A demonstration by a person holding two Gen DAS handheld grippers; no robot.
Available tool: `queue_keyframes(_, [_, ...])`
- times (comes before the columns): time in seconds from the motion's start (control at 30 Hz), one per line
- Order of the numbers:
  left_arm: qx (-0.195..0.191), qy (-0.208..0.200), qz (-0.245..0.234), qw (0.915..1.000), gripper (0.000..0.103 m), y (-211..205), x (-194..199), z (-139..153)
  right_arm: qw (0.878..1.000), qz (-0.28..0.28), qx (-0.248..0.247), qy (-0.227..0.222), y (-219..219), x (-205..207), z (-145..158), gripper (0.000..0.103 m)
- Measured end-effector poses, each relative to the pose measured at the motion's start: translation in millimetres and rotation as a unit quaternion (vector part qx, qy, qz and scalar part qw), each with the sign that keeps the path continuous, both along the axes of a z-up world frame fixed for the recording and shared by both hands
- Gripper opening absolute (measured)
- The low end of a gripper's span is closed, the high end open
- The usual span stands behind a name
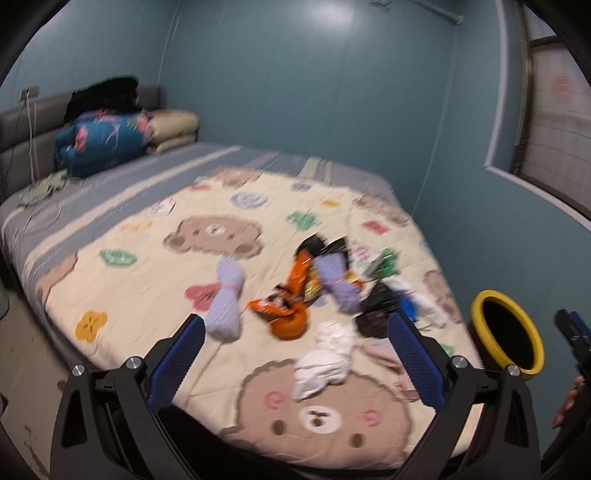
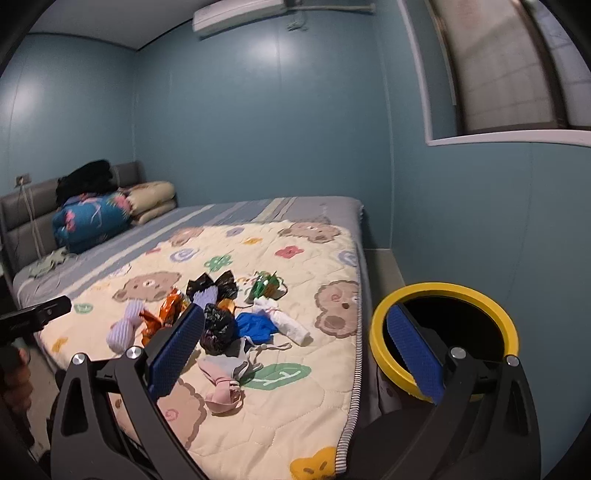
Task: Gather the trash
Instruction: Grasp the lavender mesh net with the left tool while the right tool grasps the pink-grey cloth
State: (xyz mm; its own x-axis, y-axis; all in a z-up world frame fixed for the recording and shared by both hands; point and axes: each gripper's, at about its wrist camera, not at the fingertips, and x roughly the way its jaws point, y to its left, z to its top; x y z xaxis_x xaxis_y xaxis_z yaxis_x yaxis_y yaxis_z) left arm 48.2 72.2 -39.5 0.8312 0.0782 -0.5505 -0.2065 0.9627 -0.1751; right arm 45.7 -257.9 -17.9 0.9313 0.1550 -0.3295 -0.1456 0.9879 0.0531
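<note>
Left claw (image 1: 295,365): blue ribbed pads spread wide, nothing between them, hovering over the near end of the bed (image 1: 110,206). Left wrist view is motion-blurred. Right claw (image 2: 295,354): likewise spread wide and empty, one pad over the quilt edge, the other across the mouth of the bin.

Bed carries a cream quilted blanket (image 2: 295,413) printed with bear faces, flowers and leaves; stitching in hexagon pattern, striped piping along its edge. Grey striped sheet beyond it.

Trash lies in a loose cluster mid-quilt:
- orange crinkly foil snack wrapper (image 2: 170,308), shiny, crumpled
- black plastic bag (image 2: 218,328), glossy, balled up
- second black wrapper (image 2: 216,282), flared open, behind it
- green foil wrapper (image 2: 264,284), creased
- white crumpled tissue roll (image 2: 291,325)
- blue soft piece (image 2: 256,326), cloth or glove, cannot tell which

Mixed among them: lavender ribbed sock bundle (image 2: 123,328), pinched at the middle; a pink and grey soft bundle (image 2: 225,387) nearest the right claw.

Bin (image 2: 380,332): round, yellow smooth rim, dark interior, standing on the floor just beside the right side of the bed.

At the headboard (image 2: 22,210), grey padded: folded blue floral duvet (image 2: 90,221), cream folded quilts (image 2: 153,199), black garment (image 2: 86,177) on top. Teal panel walls, air conditioner (image 2: 236,13) high up.
</note>
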Motion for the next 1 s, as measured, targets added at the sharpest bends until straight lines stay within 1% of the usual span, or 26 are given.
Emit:
queue_keyframes(0.07, [-0.009, 0.020, 0.004, 0.9997, 0.096, 13, 8, -10, 1.000, 0.010, -0.005, 0.023, 1, 14, -4, 0.095])
queue_keyframes(0.17, [-0.008, 0.059, 0.005, 0.9982, 0.096, 31, 21, -28, 0.997, 0.022, -0.014, 0.069, 3, 36, -15, 0.095])
queue_keyframes(0.27, [-0.005, 0.085, -0.006, 0.9963, 0.096, 45, 31, -46, 0.994, 0.041, -0.034, 0.098, 12, 49, -30, 0.095])
queue_keyframes(0.33, [-0.002, 0.101, -0.009, 0.9948, 0.096, 52, 38, -56, 0.991, 0.070, -0.028, 0.113, 20, 57, -42, 0.095])
queue_keyframes(0.43, [0.018, 0.109, 0.007, 0.9938, 0.096, 64, 50, -66, 0.984, 0.113, -0.014, 0.137, 33, 64, -56, 0.095])
queue_keyframes(0.5, [0.008, 0.111, 0.016, 0.9936, 0.096, 76, 58, -70, 0.978, 0.143, -0.008, 0.149, 45, 68, -65, 0.095])
queue_keyframes(0.57, [0.005, 0.113, 0.023, 0.9933, 0.096, 84, 67, -71, 0.973, 0.163, -0.017, 0.161, 61, 72, -74, 0.095])
queue_keyframes(0.63, [0.011, 0.112, 0.031, 0.9931, 0.096, 90, 78, -72, 0.969, 0.179, -0.027, 0.169, 74, 77, -81, 0.095])
queue_keyframes(0.73, [0.016, 0.117, 0.029, 0.9926, 0.096, 96, 96, -75, 0.963, 0.200, -0.028, 0.177, 87, 85, -88, 0.095])
queue_keyframes(0.83, [0.015, 0.123, 0.025, 0.9919, 0.096, 99, 112, -80, 0.958, 0.203, -0.052, 0.198, 99, 98, -98, 0.095])
queue_keyframes(0.93, [0.024, 0.131, 0.035, 0.9905, 0.096, 103, 132, -86, 0.951, 0.199, -0.053, 0.231, 107, 114, -109, 0.095])
queue_keyframes(1.0, [0.029, 0.135, 0.044, 0.9894, 0.096, 105, 142, -90, 0.950, 0.190, -0.063, 0.242, 111, 120, -114, 0.095])
